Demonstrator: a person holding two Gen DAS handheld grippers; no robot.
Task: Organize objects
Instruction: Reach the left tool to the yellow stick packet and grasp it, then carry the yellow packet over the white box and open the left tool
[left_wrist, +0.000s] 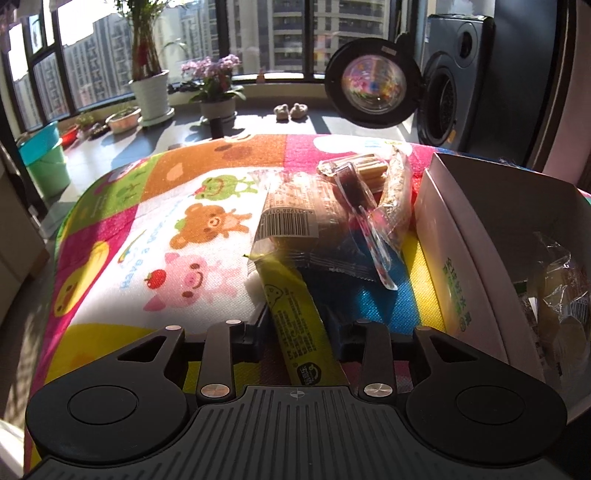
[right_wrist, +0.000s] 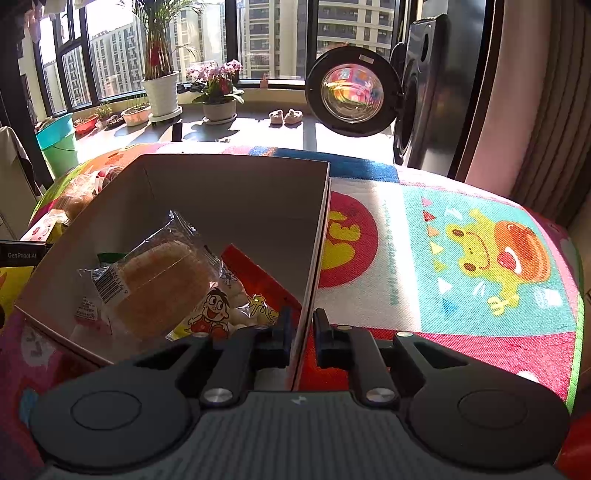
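A white cardboard box (right_wrist: 317, 236) stands on the colourful mat (right_wrist: 480, 258); it also shows at the right of the left wrist view (left_wrist: 454, 251). It holds a wrapped bun (right_wrist: 159, 284) and cartoon snack packs (right_wrist: 221, 314). My right gripper (right_wrist: 301, 332) straddles the box's right wall, one finger inside and one outside, nearly closed on it. My left gripper (left_wrist: 301, 328) has its fingers around a long yellow snack packet (left_wrist: 303, 325) lying on the mat. Beyond it lie a brown wrapped bun (left_wrist: 299, 221), a biscuit-and-dip pack (left_wrist: 354, 177) and a clear cereal bar (left_wrist: 397, 195).
The mat's far edge drops to a sunlit floor with flower pots (left_wrist: 218, 107), a green bucket (left_wrist: 46, 158), small slippers (left_wrist: 291, 110) and a washing machine with its door open (left_wrist: 373, 81). A curtain (right_wrist: 535, 110) hangs at the right.
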